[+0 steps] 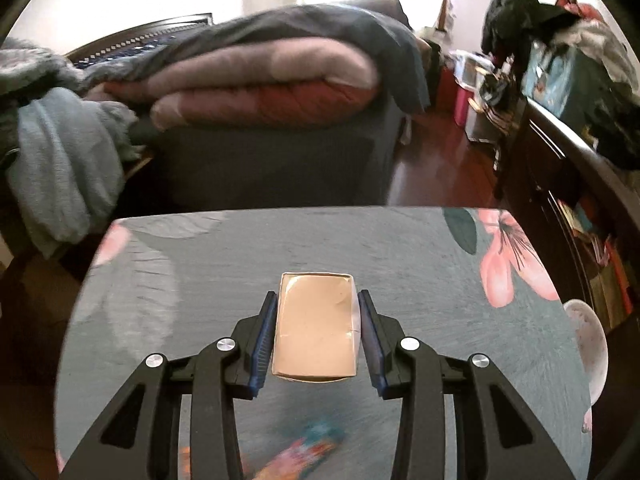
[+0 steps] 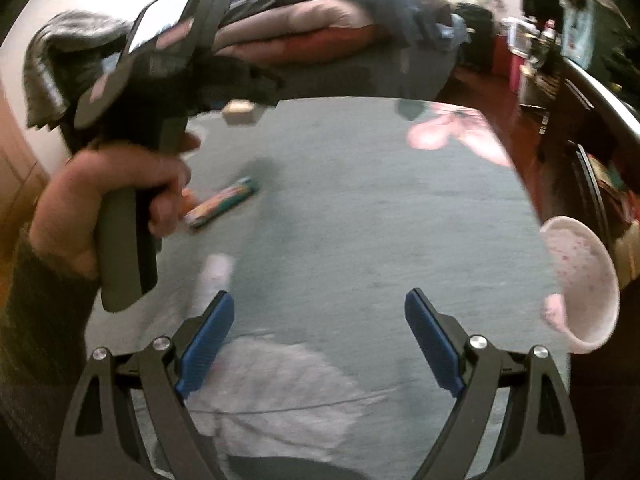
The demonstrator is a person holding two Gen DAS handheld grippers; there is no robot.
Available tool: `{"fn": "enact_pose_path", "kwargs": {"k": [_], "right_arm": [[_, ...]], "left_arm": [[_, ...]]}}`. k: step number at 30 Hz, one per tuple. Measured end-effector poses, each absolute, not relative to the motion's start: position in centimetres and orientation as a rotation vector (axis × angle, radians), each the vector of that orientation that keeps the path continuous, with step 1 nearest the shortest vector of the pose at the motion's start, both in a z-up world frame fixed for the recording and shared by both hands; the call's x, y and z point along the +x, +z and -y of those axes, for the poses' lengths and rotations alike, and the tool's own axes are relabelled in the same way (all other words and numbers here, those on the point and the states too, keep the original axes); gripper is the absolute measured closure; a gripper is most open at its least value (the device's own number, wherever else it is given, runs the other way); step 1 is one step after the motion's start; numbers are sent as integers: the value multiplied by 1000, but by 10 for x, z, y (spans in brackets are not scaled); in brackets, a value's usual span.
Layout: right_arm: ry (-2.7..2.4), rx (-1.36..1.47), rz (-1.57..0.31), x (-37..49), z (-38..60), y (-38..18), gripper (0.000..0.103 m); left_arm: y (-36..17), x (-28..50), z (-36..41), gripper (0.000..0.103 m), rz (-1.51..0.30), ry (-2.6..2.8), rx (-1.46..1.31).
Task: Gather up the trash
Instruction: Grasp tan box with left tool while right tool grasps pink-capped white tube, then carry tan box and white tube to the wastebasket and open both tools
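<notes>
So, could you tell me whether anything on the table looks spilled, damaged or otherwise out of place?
Nothing looks spilled or broken. The tan box sits squarely between the left claw's pads, lifted off the table. A colourful wrapper lies loose on the cloth, and the pink bowl sits close to the right edge.

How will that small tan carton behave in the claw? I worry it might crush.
The tan carton looks like thin card with a dented top face, so it probably buckles under a hard squeeze. It seems small and likely light. The left claw grips its flat sides, so it should not roll, though smooth card may slip.
</notes>
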State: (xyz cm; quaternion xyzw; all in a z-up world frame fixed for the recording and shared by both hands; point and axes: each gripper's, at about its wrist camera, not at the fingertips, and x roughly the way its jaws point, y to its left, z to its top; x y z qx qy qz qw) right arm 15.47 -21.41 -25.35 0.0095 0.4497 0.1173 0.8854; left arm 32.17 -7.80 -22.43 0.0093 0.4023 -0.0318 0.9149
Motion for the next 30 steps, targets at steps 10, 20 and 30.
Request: {"fn": "enact_pose_path", "kwargs": {"k": [10, 20, 30], "right_arm": [[323, -92, -977, 156, 145, -279, 26], [314, -126, -985, 158, 131, -287, 79], [303, -39, -950, 149, 168, -267, 79]], "left_arm": [[-204, 295, 25, 63, -790, 0, -24], [-199, 285, 1, 63, -781, 14, -59], [-187, 277, 19, 63, -758, -29, -60]]}}
